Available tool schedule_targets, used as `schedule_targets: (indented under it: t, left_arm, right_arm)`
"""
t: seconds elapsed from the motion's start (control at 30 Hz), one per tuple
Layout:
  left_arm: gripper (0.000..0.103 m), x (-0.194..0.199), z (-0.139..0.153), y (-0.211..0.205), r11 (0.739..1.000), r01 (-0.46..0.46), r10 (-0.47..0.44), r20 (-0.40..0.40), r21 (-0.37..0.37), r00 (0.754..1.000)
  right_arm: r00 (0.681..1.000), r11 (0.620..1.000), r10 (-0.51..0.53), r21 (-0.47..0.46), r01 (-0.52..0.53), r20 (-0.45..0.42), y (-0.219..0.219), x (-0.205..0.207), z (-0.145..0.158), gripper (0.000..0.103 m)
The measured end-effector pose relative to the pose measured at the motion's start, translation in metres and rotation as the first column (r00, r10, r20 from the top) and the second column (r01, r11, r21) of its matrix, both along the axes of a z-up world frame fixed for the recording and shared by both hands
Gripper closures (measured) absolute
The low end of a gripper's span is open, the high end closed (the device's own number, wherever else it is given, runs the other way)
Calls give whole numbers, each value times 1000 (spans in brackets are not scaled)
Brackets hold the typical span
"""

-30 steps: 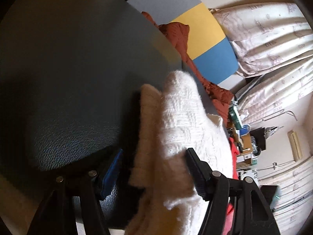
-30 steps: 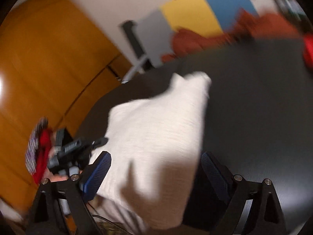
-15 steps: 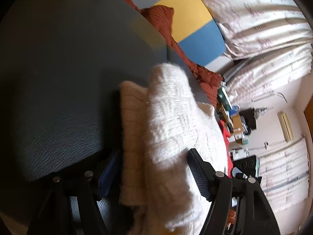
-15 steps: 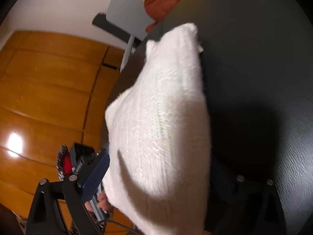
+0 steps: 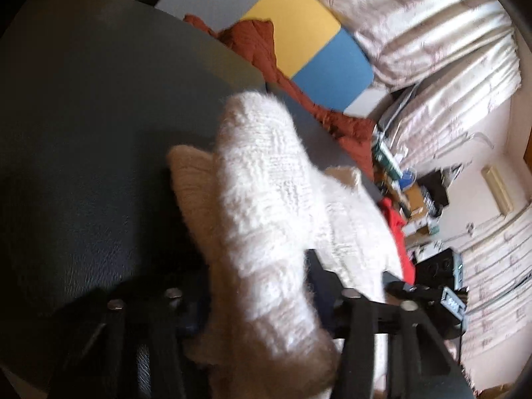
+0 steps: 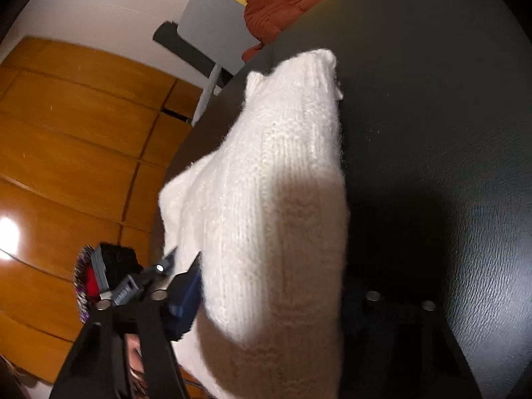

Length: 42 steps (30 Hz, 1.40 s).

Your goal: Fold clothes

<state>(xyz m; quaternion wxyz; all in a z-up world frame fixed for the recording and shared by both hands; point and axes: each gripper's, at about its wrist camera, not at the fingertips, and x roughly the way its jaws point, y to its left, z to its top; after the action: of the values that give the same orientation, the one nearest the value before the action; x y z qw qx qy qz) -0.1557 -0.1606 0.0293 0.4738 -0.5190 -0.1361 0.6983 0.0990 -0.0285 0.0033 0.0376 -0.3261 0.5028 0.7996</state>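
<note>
A fluffy cream-white knitted sweater (image 5: pixel 266 219) is gathered into a thick fold over a round dark table with a leather-like grain (image 5: pixel 83 126), its far end drooping toward the tabletop. In the left wrist view the left gripper (image 5: pixel 259 302) has its two black fingers pressed into either side of the bunched knit, pinching it, with the wool bulging up between them and spilling toward the camera. In the right wrist view the right gripper (image 6: pixel 272 296) likewise pinches the same sweater (image 6: pixel 276 199): a blue-padded finger (image 6: pixel 183 296) bears against the left edge of the cloth, and the other finger sits in deep shadow against the right edge. The cloth runs away from this gripper as a long ribbed panel above the table (image 6: pixel 449 116). At the table's far rim lies a crumpled rust-red garment (image 5: pixel 262 43), in front of a panel of grey, yellow and blue blocks (image 5: pixel 299 33). Pale patterned curtains (image 5: pixel 432 40) hang at the right.
</note>
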Motion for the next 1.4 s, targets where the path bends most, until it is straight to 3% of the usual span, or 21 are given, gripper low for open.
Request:
schedule_targets:
  t: [0.23, 0.4, 0.53, 0.63, 0.77, 0.9, 1.07, 1.2, 1.33, 1.4]
  left_arm:
    - [66, 19, 26, -28, 997, -63, 66, -51, 53, 997]
    - [66, 32, 70, -71, 982, -138, 153, -114, 128, 982]
    - [66, 40, 130, -126, 959, -213, 251, -212, 185, 945]
    - [66, 44, 180, -178, 930, -296, 350, -282, 220, 893]
    - [65, 43, 235, -259, 874, -417, 481, -327, 249, 813]
    - [65, 33, 275, -345, 774, -563, 632, -322, 290, 705]
    - [65, 13, 300, -433, 643, -709, 765, -292, 291, 574]
    - [64, -10, 289, -479, 570, -787, 819, -247, 237, 518]
    - [61, -40, 237, -507, 527, -843, 842, -200, 106, 501]
    - [55, -50, 207, -515, 518, -852, 850, -161, 82, 502]
  right_arm:
    - [989, 992, 107, 74, -100, -101, -17, 5, 38, 48]
    - [962, 979, 195, 99, -179, -192, -38, -2, 75, 48]
    - [903, 949, 312, 138, -283, -295, -64, -23, 122, 48]
    - [830, 909, 417, 158, -385, -370, -92, -56, 161, 48]
    - [704, 826, 552, 178, -535, -446, -145, -122, 211, 48]
    - [588, 731, 645, 170, -660, -489, -221, -193, 248, 48]
    - [456, 602, 725, 153, -784, -516, -320, -279, 281, 48]
    - [425, 531, 764, 98, -842, -485, -377, -325, 268, 48]
    - [430, 480, 824, 53, -875, -370, -418, -361, 226, 46]
    - [450, 490, 837, 62, -869, -311, -426, -373, 207, 40]
